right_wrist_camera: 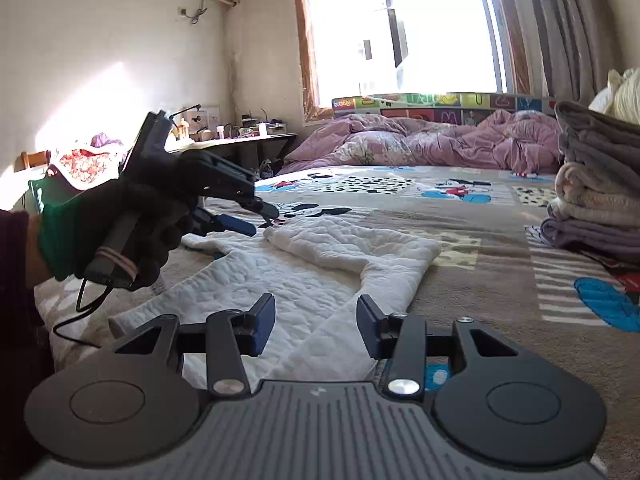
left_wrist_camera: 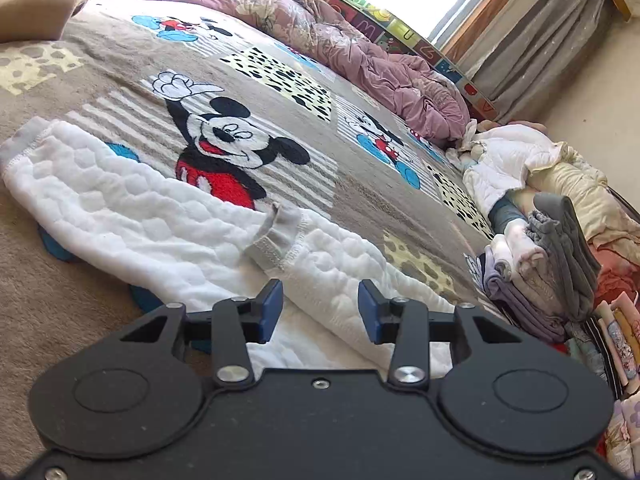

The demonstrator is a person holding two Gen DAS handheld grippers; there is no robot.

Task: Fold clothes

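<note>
A white quilted garment (left_wrist_camera: 168, 216) with grey cuffs (left_wrist_camera: 276, 240) lies spread on the Mickey Mouse blanket (left_wrist_camera: 248, 96). My left gripper (left_wrist_camera: 320, 308) is open and empty, just above the garment's near part. In the right wrist view the same garment (right_wrist_camera: 304, 280) lies flat with a sleeve folded across it. My right gripper (right_wrist_camera: 316, 320) is open and empty over the garment's near edge. The left gripper (right_wrist_camera: 256, 216), held in a dark gloved hand, shows there too, open over the garment's far left end.
A stack of folded clothes (left_wrist_camera: 548, 264) sits at the right on the bed, also in the right wrist view (right_wrist_camera: 600, 192). A loose pile of white and cream clothes (left_wrist_camera: 520, 160) lies behind it. A crumpled pink duvet (right_wrist_camera: 420, 140) lies by the window. A desk (right_wrist_camera: 232, 140) stands by the wall.
</note>
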